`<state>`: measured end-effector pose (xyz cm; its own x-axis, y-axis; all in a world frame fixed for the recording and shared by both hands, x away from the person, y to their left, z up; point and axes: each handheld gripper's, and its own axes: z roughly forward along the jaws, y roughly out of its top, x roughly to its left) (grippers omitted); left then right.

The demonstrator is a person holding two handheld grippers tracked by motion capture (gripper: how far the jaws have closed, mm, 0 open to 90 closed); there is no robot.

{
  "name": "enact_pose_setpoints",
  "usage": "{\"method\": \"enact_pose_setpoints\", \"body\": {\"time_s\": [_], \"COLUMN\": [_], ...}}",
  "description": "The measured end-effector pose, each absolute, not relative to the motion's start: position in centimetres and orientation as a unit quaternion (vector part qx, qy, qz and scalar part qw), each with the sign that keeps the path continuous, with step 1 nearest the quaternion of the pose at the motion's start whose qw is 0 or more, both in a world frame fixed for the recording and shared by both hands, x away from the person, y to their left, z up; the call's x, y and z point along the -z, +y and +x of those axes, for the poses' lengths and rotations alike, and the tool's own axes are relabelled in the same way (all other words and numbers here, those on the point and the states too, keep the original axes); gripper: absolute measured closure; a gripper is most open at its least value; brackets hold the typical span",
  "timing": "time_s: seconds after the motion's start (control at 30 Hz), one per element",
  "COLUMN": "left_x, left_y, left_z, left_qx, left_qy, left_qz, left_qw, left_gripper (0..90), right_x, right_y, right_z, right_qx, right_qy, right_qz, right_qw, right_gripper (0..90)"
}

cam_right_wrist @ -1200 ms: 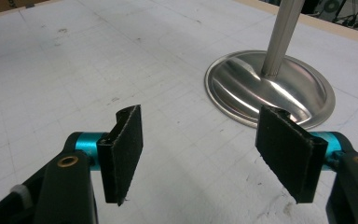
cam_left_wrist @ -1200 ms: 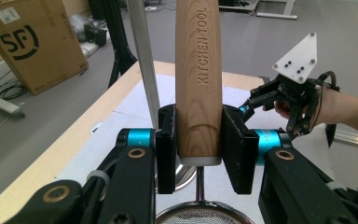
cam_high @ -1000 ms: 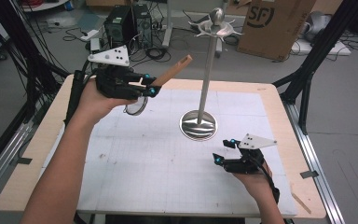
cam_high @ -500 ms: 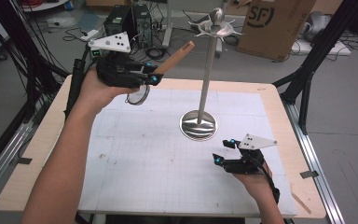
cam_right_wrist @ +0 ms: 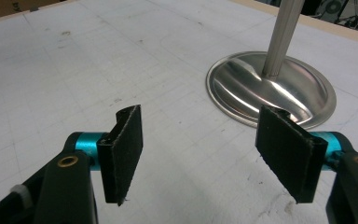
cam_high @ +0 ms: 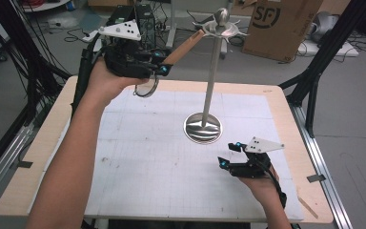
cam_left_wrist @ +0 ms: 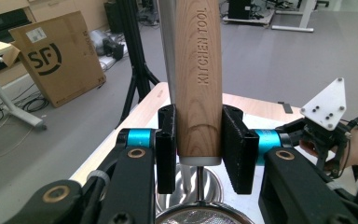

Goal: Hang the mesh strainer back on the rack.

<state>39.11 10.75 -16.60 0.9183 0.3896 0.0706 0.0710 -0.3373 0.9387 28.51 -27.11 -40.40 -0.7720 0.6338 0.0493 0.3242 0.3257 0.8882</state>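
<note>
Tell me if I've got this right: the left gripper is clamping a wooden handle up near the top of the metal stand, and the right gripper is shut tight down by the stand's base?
Not quite. The right gripper is open, as the right gripper view shows: its jaws stand well apart with nothing between them, near the stand's base. The rest holds: the left gripper clamps the wooden handle.

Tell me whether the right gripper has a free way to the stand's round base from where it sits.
Probably yes. The right gripper is open and empty, low over the mat, and the stand's base lies just ahead of its jaws with bare mat between.
</note>
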Motion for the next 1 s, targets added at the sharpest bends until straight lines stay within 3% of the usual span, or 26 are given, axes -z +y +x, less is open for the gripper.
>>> {"method": "enact_pose_setpoints", "body": {"time_s": [0.47, 1.0], "left_x": [16.9, 18.5], "left_y": [10.4, 7.5], "left_z": [39.8, 40.3], "left_qx": [-0.147, -0.155], "left_qy": [0.152, 0.166], "left_qz": [0.809, 0.813], "left_qw": [0.549, 0.536], "left_gripper": [68.9, 68.8], "right_x": [40.3, 40.3], "right_y": [-27.4, -27.4], "right_z": [28.4, 28.4], "right_qx": [-0.499, -0.5], "right_qy": [0.798, 0.797], "right_qz": [0.301, 0.301], "right_qw": [0.156, 0.155], "right_gripper": [31.7, 31.8]}}
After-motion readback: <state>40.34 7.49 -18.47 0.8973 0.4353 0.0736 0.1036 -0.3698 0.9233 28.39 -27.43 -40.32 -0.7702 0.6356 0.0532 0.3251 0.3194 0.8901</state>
